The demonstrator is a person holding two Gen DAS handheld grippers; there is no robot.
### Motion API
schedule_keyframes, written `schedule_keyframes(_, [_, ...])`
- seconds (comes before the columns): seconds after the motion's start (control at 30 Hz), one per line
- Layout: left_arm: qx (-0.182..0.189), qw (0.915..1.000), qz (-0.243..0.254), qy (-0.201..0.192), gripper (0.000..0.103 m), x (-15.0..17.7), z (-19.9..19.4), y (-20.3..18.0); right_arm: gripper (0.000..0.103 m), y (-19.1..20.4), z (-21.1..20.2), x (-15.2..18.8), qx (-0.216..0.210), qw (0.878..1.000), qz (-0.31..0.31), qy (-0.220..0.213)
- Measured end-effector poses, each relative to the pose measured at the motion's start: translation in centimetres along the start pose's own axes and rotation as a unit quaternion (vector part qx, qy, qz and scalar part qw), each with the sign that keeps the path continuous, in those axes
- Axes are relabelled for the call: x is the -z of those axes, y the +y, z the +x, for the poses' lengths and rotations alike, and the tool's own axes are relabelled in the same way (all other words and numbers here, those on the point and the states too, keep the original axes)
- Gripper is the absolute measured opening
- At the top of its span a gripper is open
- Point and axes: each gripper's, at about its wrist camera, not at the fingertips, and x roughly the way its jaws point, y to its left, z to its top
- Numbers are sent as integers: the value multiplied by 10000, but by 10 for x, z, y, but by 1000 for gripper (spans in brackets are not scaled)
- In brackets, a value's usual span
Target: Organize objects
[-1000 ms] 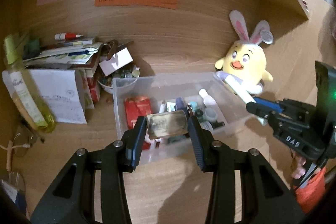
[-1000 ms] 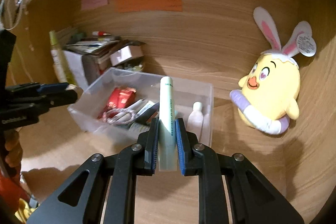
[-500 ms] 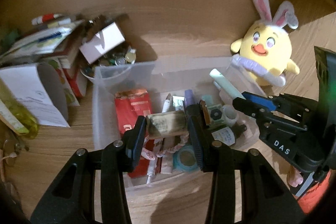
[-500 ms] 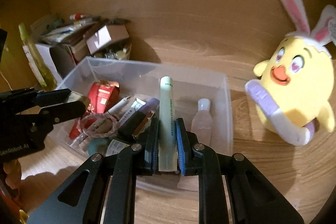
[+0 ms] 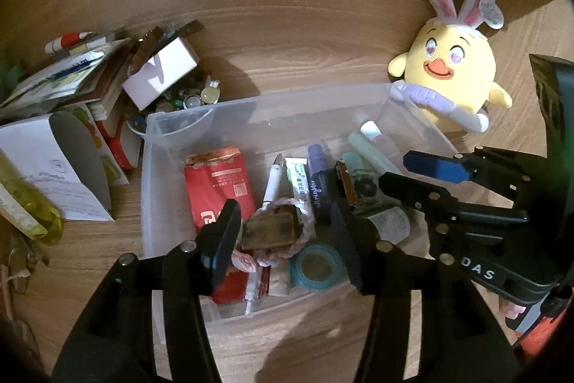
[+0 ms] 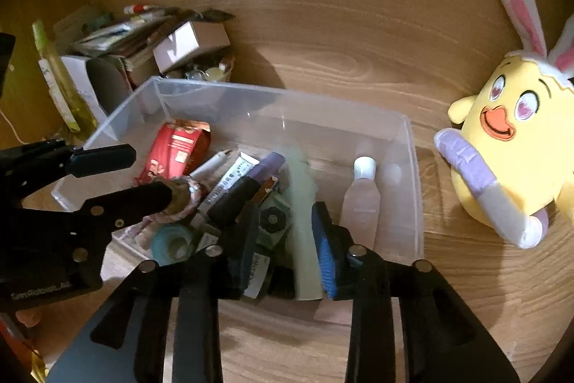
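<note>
A clear plastic bin [image 5: 179, 117] holds several small items: a red packet [image 5: 215, 189], pens, tubes and a teal tape roll [image 5: 317, 262]. My left gripper [image 5: 287, 232] is open over the bin; a small brown box [image 5: 271, 232] lies loose between its fingers on the pile. My right gripper [image 6: 283, 236] is open over the bin [image 6: 409, 146]; a pale green tube [image 6: 305, 228], blurred, lies between its fingers beside a small clear bottle [image 6: 360, 200].
A yellow plush chick with bunny ears [image 5: 452, 74] sits right of the bin. Books, papers, a white box and a bowl of small bits [image 5: 193, 96] crowd the left. A yellow-green bottle [image 5: 25, 203] lies at far left. A wooden wall stands behind.
Both grippers moved down over the bin and opened. The brown box left the left gripper's hold and the green tube left the right gripper's hold; both now rest in the bin.
</note>
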Motion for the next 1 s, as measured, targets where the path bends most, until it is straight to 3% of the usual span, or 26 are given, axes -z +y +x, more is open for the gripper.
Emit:
schedule_keyframes(0.2, [41,9995,10,-323,57,7,-31,-4,30,7,-35,5,6,9994,-78,-337])
schedule_keyframes(0.63, [-269,9913,134,-1281,90,54,-101,-12,76,25,-103,45,82,9925,-113,-1211])
schedule_keyframes(0.8, [-288,9902,194,-1351,91,72,-105,-19,79,31,-111,64,97,9914,-84,-1301])
schedule_keyframes(1.0, [-29,9927,-92,-1199,92,86,-100,-18,81,30,-111,83,10,9923,141,-1232])
